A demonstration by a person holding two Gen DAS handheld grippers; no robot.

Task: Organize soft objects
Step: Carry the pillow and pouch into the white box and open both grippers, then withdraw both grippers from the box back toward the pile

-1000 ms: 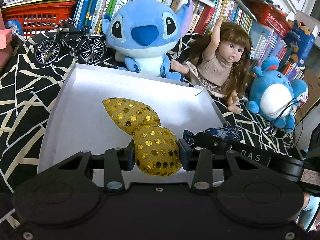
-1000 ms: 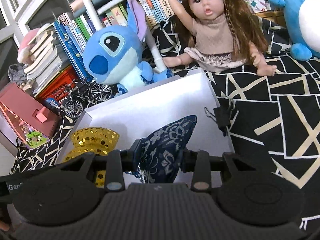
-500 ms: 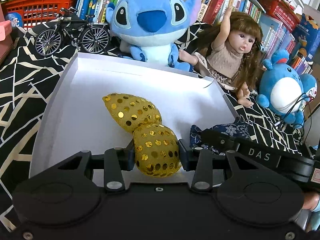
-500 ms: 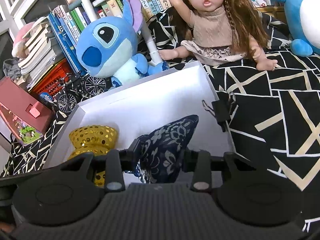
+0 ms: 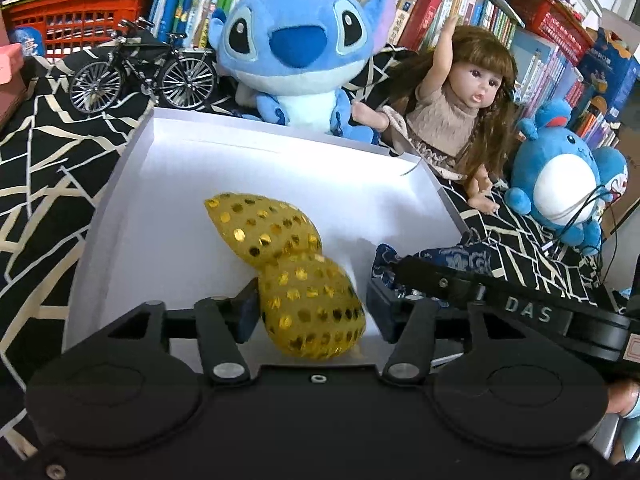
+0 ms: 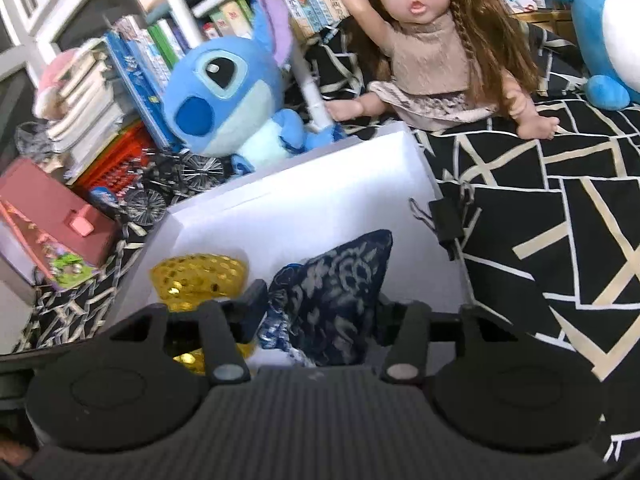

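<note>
A gold sequinned pouch (image 5: 280, 256) lies in the white box (image 5: 280, 160) on the black patterned cloth. My left gripper (image 5: 314, 312) straddles its near lobe with jaws opening; the left pad touches it and the right pad stands clear. In the right wrist view, a navy floral pouch (image 6: 332, 292) rests in the same box (image 6: 320, 200), beside the gold pouch (image 6: 198, 276). My right gripper (image 6: 320, 312) has its jaws opening around the navy pouch, the pads no longer squeezing it. The navy pouch (image 5: 460, 260) also shows at the box's right edge in the left wrist view.
Behind the box sit a blue big-eared plush (image 5: 296, 48), a long-haired doll (image 5: 452, 116) and a round blue plush (image 5: 560, 184). A model bicycle (image 5: 144, 72) and a red basket (image 5: 76, 20) stand at the back left. A binder clip (image 6: 444, 224) grips the box's right wall.
Both grippers' jaws have spread apart. The gold pouch and the navy pouch are let go and sit in the box. Neither hand has shifted much.
</note>
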